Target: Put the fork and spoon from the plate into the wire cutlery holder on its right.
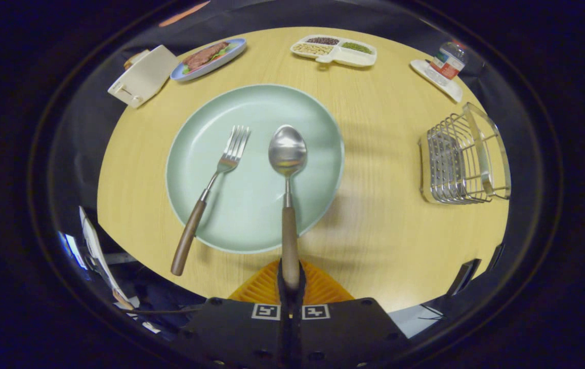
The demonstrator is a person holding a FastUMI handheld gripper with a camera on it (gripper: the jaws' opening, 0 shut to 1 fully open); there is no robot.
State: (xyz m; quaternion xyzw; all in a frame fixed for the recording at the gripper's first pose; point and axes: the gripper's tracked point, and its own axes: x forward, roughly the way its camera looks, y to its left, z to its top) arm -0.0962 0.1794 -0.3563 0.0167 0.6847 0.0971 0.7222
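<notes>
One wooden bench point(374, 215) carries every item noted, and it is the largest surface in the gripper view. Next in size is the pale green plate point(251, 225), round, lying flat near the middle of the bench and just ahead of the fingers. The wire cutlery holder point(464, 156) stands on the bench to the right of the plate, well apart from it, with no cutlery visible inside. At the far edge of the bench: a white toaster-like box point(143, 77) at the left corner, a blue oval dish point(209, 59) of food just beside it, a white divided tray point(334, 50) holding three sorts of grains or beans, and at the far right a small bottle point(447, 62) resting on a white tray point(438, 81).

The fork point(210, 192) has a wooden handle; its tines and neck lie on the left half of the plate, and the handle end runs over the near rim onto the bench. The spoon point(287, 195) has a like handle; its bowl shows over the middle of the plate, facing up, and its shaft points straight back to the gripper point(290, 279). The fingers are closed upon the end of the spoon's handle, pressing it from both sides. Whether the bowl touches the plate or is raised clear cannot be told
</notes>
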